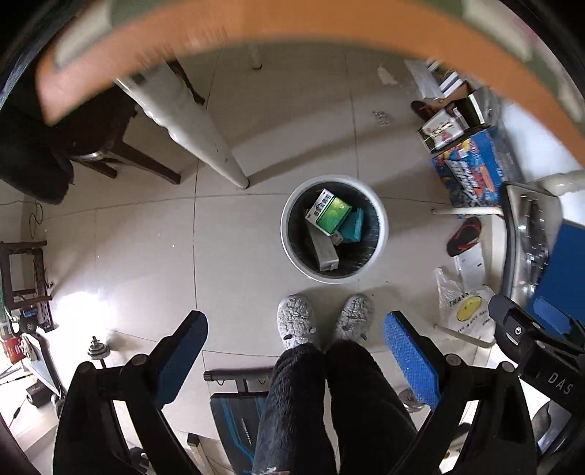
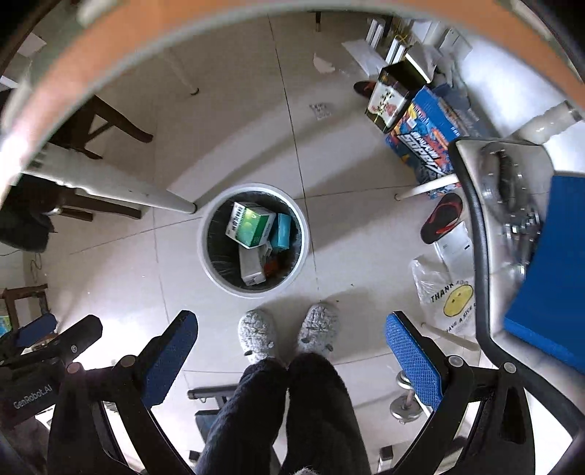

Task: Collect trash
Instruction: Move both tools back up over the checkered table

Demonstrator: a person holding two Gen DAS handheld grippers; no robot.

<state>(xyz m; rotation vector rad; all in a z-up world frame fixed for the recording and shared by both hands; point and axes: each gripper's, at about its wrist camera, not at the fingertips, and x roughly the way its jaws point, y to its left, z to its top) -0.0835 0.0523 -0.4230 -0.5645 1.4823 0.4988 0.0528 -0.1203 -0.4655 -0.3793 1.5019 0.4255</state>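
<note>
A white round trash bin (image 1: 380,234) with a dark liner stands on the tiled floor, also in the right wrist view (image 2: 204,252). Inside lie a green-and-white box (image 1: 331,213) (image 2: 252,224), a teal box (image 1: 353,226) (image 2: 281,232) and a grey box (image 1: 323,248) (image 2: 250,268). My left gripper (image 1: 296,350) is open and empty, high above the floor, pointing down at the bin. My right gripper (image 2: 292,350) is open and empty, likewise above the bin. The right gripper also shows at the right edge of the left wrist view (image 1: 530,329).
The person's grey slippers (image 1: 296,321) (image 2: 256,334) stand just before the bin. An orange table edge (image 1: 256,29) arcs overhead, with a white table leg (image 1: 204,135). Boxes (image 2: 427,135), a black-and-red sandal (image 2: 440,219) and a plastic bag (image 2: 446,296) lie at the right. A dark chair (image 1: 109,146) stands left.
</note>
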